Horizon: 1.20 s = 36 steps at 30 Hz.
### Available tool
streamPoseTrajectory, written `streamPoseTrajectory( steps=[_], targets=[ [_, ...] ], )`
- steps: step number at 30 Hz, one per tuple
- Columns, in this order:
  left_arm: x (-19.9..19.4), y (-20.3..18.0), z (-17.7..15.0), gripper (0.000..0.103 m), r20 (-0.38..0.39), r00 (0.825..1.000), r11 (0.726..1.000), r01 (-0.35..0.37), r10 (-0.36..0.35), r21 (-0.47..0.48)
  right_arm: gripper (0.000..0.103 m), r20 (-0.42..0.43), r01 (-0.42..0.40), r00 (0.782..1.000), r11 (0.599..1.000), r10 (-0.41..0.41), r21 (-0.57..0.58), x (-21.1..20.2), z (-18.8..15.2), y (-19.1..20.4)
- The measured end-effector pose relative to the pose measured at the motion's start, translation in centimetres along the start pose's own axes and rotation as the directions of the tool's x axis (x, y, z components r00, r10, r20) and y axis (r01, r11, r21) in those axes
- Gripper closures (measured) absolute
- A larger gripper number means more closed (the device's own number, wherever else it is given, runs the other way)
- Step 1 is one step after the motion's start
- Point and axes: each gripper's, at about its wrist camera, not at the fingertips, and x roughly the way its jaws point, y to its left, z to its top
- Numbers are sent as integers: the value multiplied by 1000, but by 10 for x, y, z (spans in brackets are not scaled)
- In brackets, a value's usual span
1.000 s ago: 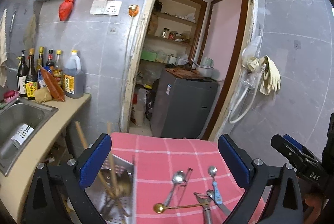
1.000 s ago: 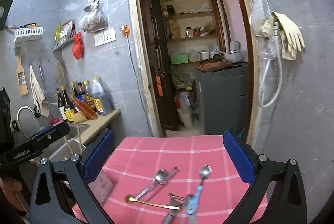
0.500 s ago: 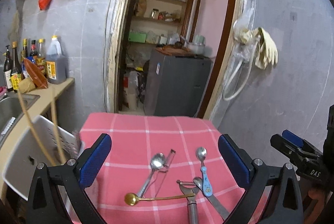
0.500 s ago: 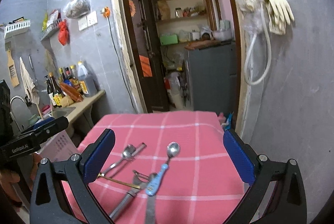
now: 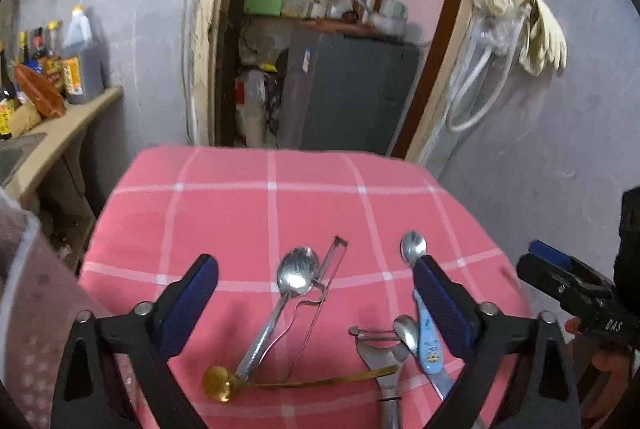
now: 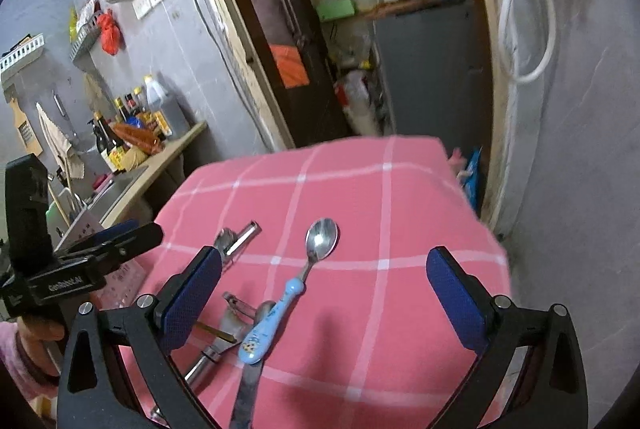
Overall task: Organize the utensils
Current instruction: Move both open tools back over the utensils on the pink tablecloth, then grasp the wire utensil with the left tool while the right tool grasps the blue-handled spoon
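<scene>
Utensils lie on a pink checked cloth (image 5: 224,213). In the left wrist view I see a large steel spoon (image 5: 296,275), a gold spoon (image 5: 218,383), a steel peeler (image 5: 378,357) and a blue-handled spoon (image 5: 426,343). My left gripper (image 5: 316,287) is open and empty, just above the steel spoon. My right gripper (image 6: 324,287) is open and empty, above the blue-handled spoon (image 6: 276,317), whose steel bowl (image 6: 322,237) points away. A knife blade (image 6: 244,397) lies under its handle. The left gripper also shows at the left in the right wrist view (image 6: 116,235).
A white perforated utensil basket (image 5: 28,309) is at the table's left edge; in the right wrist view (image 6: 82,223) chopsticks stand in it. A counter with sauce bottles (image 5: 76,65) and a sink is at the left. A doorway and a grey cabinet (image 5: 348,93) lie beyond the table.
Both grippers have moved right and down toward the utensils on the cloth. The basket with chopsticks has slid out to the left edge of the left wrist view. Both stay open.
</scene>
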Motion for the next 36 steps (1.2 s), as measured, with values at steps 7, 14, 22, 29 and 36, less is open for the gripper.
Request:
streamPoseTrajectory(
  steps=[7, 14, 22, 29, 36],
  targets=[
    [44, -6, -7, 47, -137, 989, 998, 55, -52, 17, 31, -116, -46, 992, 999, 47, 6, 49, -8, -8],
    [70, -13, -8, 60, -221, 974, 997, 65, -57, 31, 50, -210, -101, 972, 994, 107, 36, 89, -11, -12],
    [87, -13, -7, 65, -280, 960, 998, 33, -16, 55, 64, -283, -146, 946, 988, 156, 58, 117, -7, -11],
    [95, -18, 7, 68, -319, 948, 995, 28, 4, 94, 75, -322, -152, 933, 987, 159, 47, 134, 2, -3],
    [103, -29, 14, 83, -367, 929, 985, 11, 53, 171, 95, -337, -130, 929, 988, 151, 82, 136, 1, -8]
  ],
)
